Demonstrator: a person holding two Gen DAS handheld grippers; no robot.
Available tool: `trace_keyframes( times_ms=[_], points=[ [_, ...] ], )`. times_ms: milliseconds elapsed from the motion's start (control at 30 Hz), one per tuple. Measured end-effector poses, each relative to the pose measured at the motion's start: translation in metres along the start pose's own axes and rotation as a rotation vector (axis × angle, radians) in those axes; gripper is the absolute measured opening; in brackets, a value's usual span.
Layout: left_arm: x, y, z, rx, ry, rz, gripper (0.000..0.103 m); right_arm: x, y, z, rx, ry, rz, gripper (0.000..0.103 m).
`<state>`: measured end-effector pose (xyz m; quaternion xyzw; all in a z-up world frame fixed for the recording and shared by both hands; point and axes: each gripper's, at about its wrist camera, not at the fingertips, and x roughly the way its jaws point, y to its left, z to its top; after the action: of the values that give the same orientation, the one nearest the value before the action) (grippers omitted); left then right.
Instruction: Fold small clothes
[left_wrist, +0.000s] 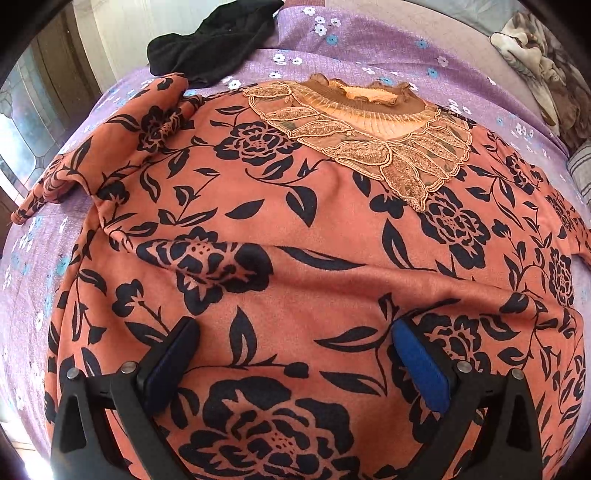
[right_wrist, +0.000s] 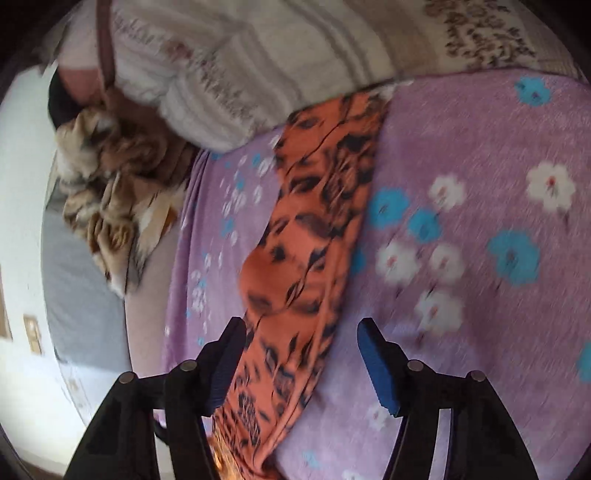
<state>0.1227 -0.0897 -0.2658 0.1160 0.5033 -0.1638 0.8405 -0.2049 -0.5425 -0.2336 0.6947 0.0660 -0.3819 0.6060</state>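
An orange top with black flower print (left_wrist: 295, 251) lies spread flat on a purple flowered bedsheet (left_wrist: 332, 48), its beaded lace collar (left_wrist: 365, 125) at the far side. Its left sleeve (left_wrist: 110, 136) is crumpled at the upper left. My left gripper (left_wrist: 295, 332) is open and hovers over the lower body of the top, holding nothing. In the right wrist view a long orange sleeve (right_wrist: 314, 221) stretches away over the sheet (right_wrist: 480, 258). My right gripper (right_wrist: 301, 332) is open, with the sleeve lying between its fingers, untouched as far as I can tell.
A black garment (left_wrist: 210, 40) lies beyond the top at the far left. A brown tiger-print blanket (right_wrist: 110, 177) and a striped white pillow (right_wrist: 258, 66) sit by the sleeve's end. The bed edge (right_wrist: 147, 314) drops off at the left.
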Motion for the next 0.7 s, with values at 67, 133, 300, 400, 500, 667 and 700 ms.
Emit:
trace_keyframes(
  times_ms=[67,133,300,400,500,667,700],
  points=[
    [0.0,0.0,-0.003,-0.007,0.01,-0.003,0.103,0.006,-0.013,0.023,0.073,-0.009,0.061,0.052],
    [0.0,0.001,-0.002,-0.004,0.024,-0.007,0.103,0.011,-0.014,0.04,0.074,-0.034,0.088,0.042],
    [0.001,0.0,0.011,0.009,0.045,-0.004,0.103,0.028,-0.002,0.061,-0.02,-0.077,0.065,0.027],
    [-0.001,0.002,0.022,-0.001,0.03,0.0,0.103,0.035,0.007,0.065,-0.079,-0.095,0.033,0.013],
    [-0.005,0.008,0.032,-0.037,-0.006,0.045,0.103,0.031,0.018,0.056,-0.115,-0.089,0.053,0.007],
    [-0.02,0.026,0.048,-0.094,-0.067,0.105,0.103,0.016,0.087,0.005,-0.297,-0.01,0.229,0.006],
    [-0.025,0.031,0.049,-0.098,-0.084,0.121,0.103,0.014,0.101,-0.012,-0.326,0.028,0.278,0.006]
  ],
)
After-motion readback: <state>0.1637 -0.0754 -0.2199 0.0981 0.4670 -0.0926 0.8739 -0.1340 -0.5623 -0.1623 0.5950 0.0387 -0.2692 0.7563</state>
